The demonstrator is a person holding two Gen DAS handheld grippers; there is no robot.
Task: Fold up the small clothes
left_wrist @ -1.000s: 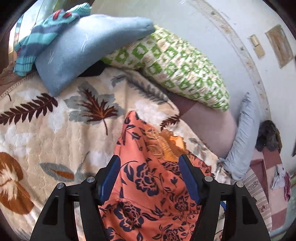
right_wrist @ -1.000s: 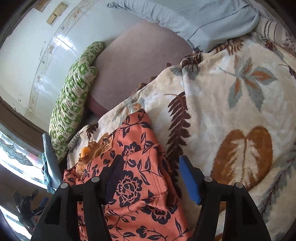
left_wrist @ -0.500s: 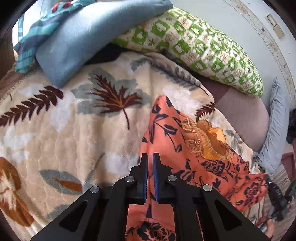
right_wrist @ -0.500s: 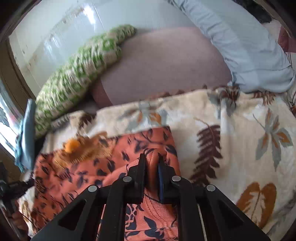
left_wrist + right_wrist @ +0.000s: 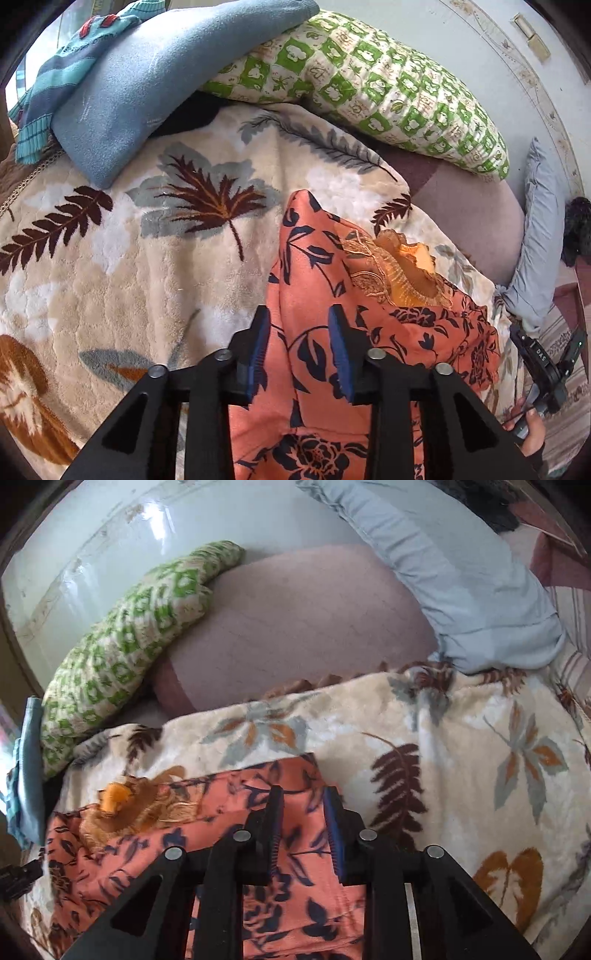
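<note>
Nearest the left camera, the left gripper (image 5: pixel 298 347) has its fingers partly apart, and the jaws have just been opening; a raised ridge of the orange flowered garment (image 5: pixel 314 266) stands between the blue pads, but the pads do not seem to press on it. The right gripper (image 5: pixel 302 825) is in much the same state — fingers partly apart, jaws just opened, orange cloth lying under and between them with no clear pinch.

The garment lies on the leaf-patterned blanket (image 5: pixel 122 258), toward the blanket's far edge. In the right view its far hem runs fairly straight along that edge, and the gold embroidered neckline (image 5: pixel 122 805) sits toward the left of the cloth. In the left view the near side is humped up rather than flat, with a peak of cloth pointing toward the pillows.

Beyond the blanket are a green checked pillow (image 5: pixel 369 85), a blue pillow (image 5: pixel 147 74) and a pale blue cushion (image 5: pixel 461 576) against the wall.

My reading is that a fold has just been laid over and both grippers are letting go — an early fold, since the piece is wide and rumpled. The next move probably calls for lifting both grippers clear without dragging the cloth, then flattening the hump on the left side or taking fresh corners for a second fold. The thin fabric may cling to the pads and pull the fold open.
</note>
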